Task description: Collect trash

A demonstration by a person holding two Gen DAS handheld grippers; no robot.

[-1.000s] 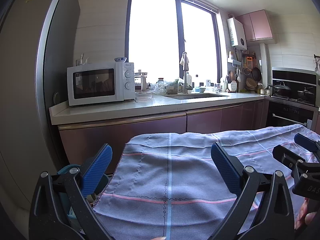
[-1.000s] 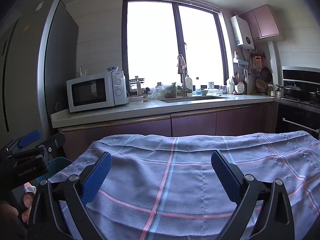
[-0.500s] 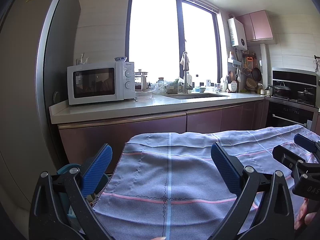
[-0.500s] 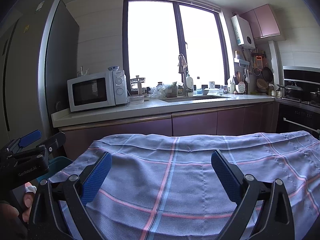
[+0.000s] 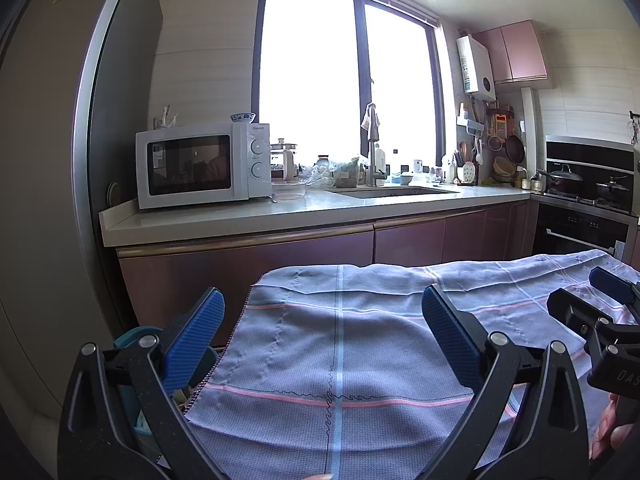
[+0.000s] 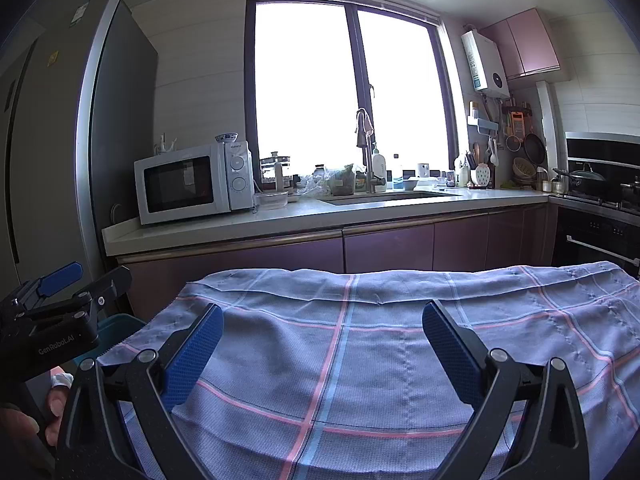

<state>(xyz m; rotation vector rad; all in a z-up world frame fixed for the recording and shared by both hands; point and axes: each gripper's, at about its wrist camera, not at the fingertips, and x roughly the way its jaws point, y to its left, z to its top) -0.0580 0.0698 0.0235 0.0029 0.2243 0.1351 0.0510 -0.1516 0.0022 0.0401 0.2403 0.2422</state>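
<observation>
Both grippers hover over a table draped in a blue-grey checked cloth (image 5: pixel 340 344) with pink and light-blue stripes. My left gripper (image 5: pixel 324 328) is open, nothing between its blue pads. My right gripper (image 6: pixel 324 332) is open too, over the same checked cloth (image 6: pixel 360 340). Each shows in the other's view: the right gripper (image 5: pixel 600 320) at the right edge, the left gripper (image 6: pixel 60 308) at the left edge, held by a hand (image 6: pixel 52 404). A teal bin (image 5: pixel 132 344) stands beside the table's left end, partly hidden by my left finger. No trash shows on the cloth.
Behind the table runs a kitchen counter (image 5: pixel 320 212) with a white microwave (image 5: pixel 200 164), a sink (image 5: pixel 396 190) and several bottles and jars. A tall grey fridge (image 6: pixel 100 140) stands at the left, an oven and hob (image 5: pixel 584 200) at the right.
</observation>
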